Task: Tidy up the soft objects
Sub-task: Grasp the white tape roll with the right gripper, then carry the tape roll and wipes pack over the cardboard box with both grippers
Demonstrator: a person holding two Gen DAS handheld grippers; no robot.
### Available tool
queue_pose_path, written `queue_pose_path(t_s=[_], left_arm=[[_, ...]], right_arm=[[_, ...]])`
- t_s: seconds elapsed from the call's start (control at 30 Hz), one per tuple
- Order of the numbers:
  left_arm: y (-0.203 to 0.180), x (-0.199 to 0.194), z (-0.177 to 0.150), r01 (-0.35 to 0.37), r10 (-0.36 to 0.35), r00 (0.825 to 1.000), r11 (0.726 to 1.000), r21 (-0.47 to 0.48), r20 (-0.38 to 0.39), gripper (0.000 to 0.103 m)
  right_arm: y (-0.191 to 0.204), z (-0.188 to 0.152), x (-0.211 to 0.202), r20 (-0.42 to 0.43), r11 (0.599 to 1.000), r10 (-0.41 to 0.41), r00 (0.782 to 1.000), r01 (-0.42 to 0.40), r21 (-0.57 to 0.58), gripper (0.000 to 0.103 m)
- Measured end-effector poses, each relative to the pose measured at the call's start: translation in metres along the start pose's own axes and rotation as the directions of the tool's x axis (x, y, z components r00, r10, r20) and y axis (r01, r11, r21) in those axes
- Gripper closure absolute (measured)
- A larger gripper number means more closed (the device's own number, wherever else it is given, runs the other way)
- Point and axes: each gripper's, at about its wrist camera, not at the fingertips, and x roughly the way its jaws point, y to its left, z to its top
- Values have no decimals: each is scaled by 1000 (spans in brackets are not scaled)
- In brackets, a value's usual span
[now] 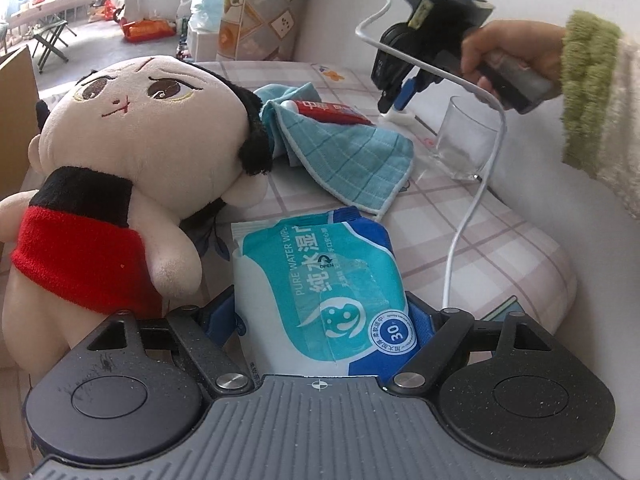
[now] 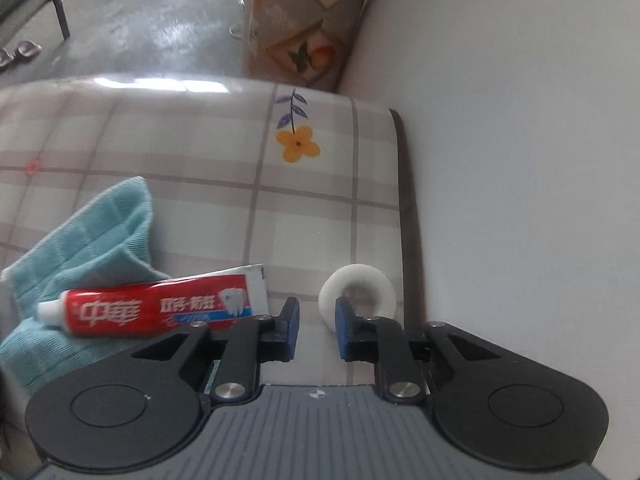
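Observation:
A blue and white wet wipes pack (image 1: 320, 280) lies between the pads of my left gripper (image 1: 322, 304), which press on both its sides. A plush doll (image 1: 132, 140) in a red top leans at the left. Behind it lies a teal towel (image 1: 348, 156) (image 2: 80, 248) with a red toothpaste tube (image 1: 332, 112) (image 2: 160, 308) on it. A hand (image 1: 508, 48) holds my right gripper (image 1: 394, 102) (image 2: 316, 306) tilted down over a white ring (image 2: 360, 280). Its jaws stand narrowly apart. The ring's near rim sits by the right finger, clear of the left one.
An empty glass (image 1: 464, 140) stands right of the towel on the checked cloth (image 2: 200, 160). A white cable (image 1: 472, 208) hangs from the right gripper across the cloth. A white wall (image 2: 520, 160) bounds the right side. Cardboard (image 1: 16, 120) stands at the left edge.

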Motion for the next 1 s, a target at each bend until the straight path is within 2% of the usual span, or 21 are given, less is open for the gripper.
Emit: queue_pose_path(t_s=[0.13,0.37,0.47,0.6,0.67,0.8,1.0], left_arm=[[1,-1,-1,1,-1,1000,1000,0,3,21],[-1,-1,-2,-3,3,1000,1000,3,6,21],[-1,-1,-2,-6,6,1000,1000,11,8,21],[-1,-1,-3,-4,4,1000,1000,16,12,21],[0,-1,-3,1,-2,1000,1000,21,9,21],[3,-1,-2,16,-16,1000,1000,23,6,21],[4,-3,-3,16,-17,1000,999,29,13,22]], right_arm=[[1,7,13,-27,999,-43,999,42,-26,83],[2,4,12,-18,999,-30,999,30,-42,88],[4,-2,0,30,999,-11,999,12,-39,88],[2,-20,-42,135,999,31,990,-25,-45,88],[1,-34,-68,199,997,61,978,-52,-52,88],[7,-76,-124,312,987,139,940,-108,-115,88],[30,-143,-177,410,969,216,886,-142,-204,88]])
